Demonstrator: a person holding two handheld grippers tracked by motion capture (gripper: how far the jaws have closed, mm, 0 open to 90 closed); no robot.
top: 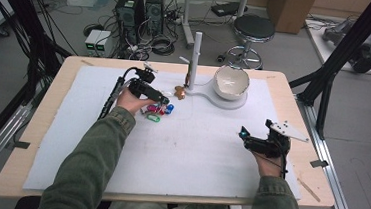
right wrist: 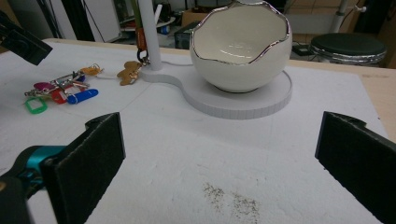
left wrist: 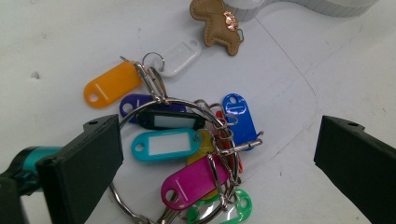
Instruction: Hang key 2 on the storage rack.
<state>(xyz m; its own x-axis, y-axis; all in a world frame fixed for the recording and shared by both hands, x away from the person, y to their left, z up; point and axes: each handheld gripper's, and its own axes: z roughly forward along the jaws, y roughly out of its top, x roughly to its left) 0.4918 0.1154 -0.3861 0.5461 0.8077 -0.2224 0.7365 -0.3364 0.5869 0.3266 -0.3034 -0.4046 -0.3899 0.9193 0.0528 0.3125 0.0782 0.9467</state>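
Observation:
A bunch of coloured key tags on a metal ring (left wrist: 187,154) lies on the white mat, left of centre (top: 157,111); it also sits at the far left of the right gripper view (right wrist: 60,91). My left gripper (left wrist: 219,163) hangs open just above the bunch, its jaws standing wide on either side of it (top: 162,100). A tan horse-shaped charm (left wrist: 217,23) lies beyond the bunch by the stand's post (top: 195,60). A white eggshell-shaped bowl (right wrist: 240,44) sits on the stand's round base (top: 230,83). My right gripper (right wrist: 219,168) is open over bare mat at the right (top: 245,137).
The white mat (top: 195,150) covers most of the wooden table (top: 298,108). A small patch of dark specks (right wrist: 231,198) marks the mat in front of the right gripper. A stool (top: 252,32), computer towers (top: 138,10) and cables stand on the floor beyond the table.

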